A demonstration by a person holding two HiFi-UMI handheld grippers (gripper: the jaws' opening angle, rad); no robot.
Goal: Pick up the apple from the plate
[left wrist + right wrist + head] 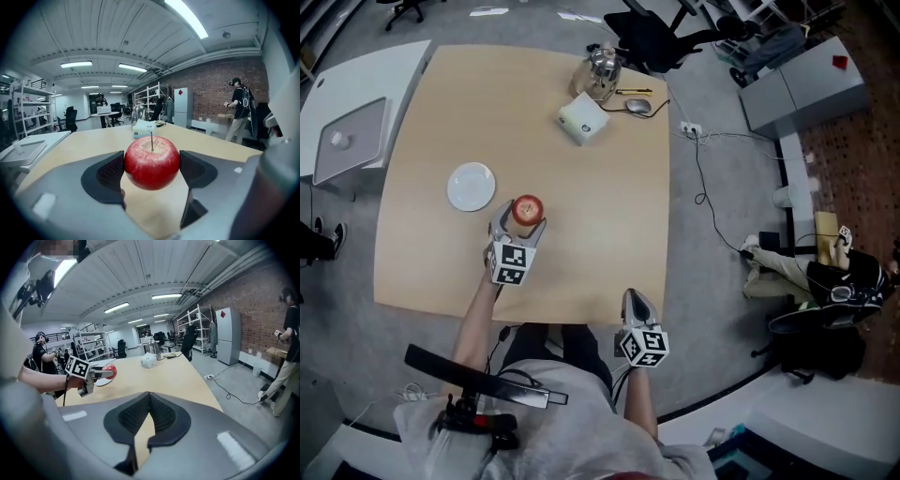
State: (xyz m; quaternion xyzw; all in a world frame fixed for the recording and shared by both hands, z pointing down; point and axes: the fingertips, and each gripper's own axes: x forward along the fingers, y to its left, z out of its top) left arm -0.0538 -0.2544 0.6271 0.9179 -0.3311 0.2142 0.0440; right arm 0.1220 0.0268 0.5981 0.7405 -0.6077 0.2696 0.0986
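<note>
The table [609, 234] lies open across its right half and near edge for a gripper to pass. A white box [582, 121], glass kettle [600, 71] and mouse [637, 107] crowd the far edge, and the white plate [472, 187] sits just left of the left gripper [524, 217] clamped on the apple [528, 206]

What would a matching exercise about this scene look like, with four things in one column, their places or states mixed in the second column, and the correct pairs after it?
Things
1. apple
2. white plate
3. right gripper
4. white box

Places or states
A. shut, with nothing between the jaws
B. lying on the table with nothing on it
C. at the far side of the table, beside the kettle
D. held between the jaws of the left gripper, off the plate

Pairs: 1-D, 2-B, 3-A, 4-C
</note>
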